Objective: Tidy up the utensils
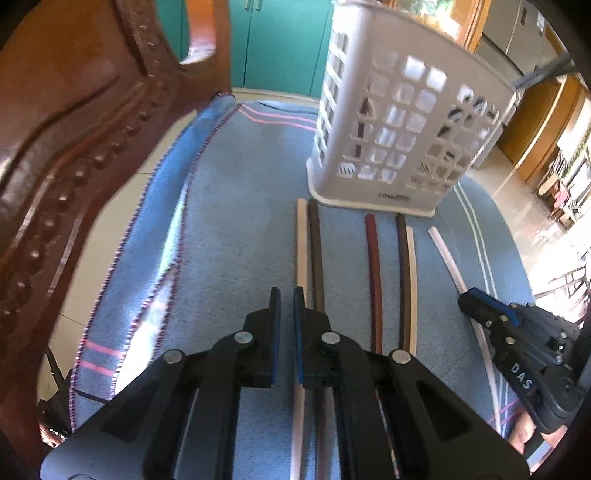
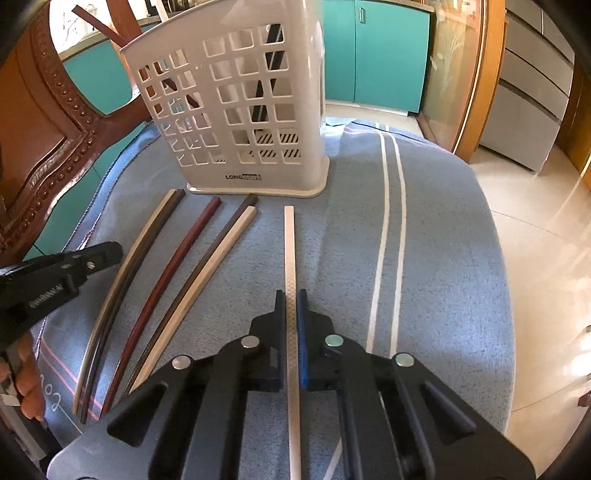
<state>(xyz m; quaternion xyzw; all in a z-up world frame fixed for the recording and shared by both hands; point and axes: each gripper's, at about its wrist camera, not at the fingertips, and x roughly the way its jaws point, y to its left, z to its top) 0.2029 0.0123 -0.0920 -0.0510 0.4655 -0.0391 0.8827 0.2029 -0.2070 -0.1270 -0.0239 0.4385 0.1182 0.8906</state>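
Blue cloth covers the bench. From the left wrist camera, 6 long chopsticks lie flat on it in front of 1 white basket: a pale one touching a dark brown one, 1 red-brown one alone, a dark one touching a cream one, and 1 white chopstick off to the side. Dark sticks show through the basket's square holes. The left tongs are together with nothing between them, hanging over the pale stick. The right tongs sit on the white chopstick. A carved wooden chair stands beside the bench.

From the right wrist camera, the right tongs are clamped on the white chopstick, which lies on the blue cloth well apart from the other 5. The white basket holds several sticks; 1 reddish stick pokes out over its rim, seen only here. The left tongs hover beside the 5, and fingers show at the edge.
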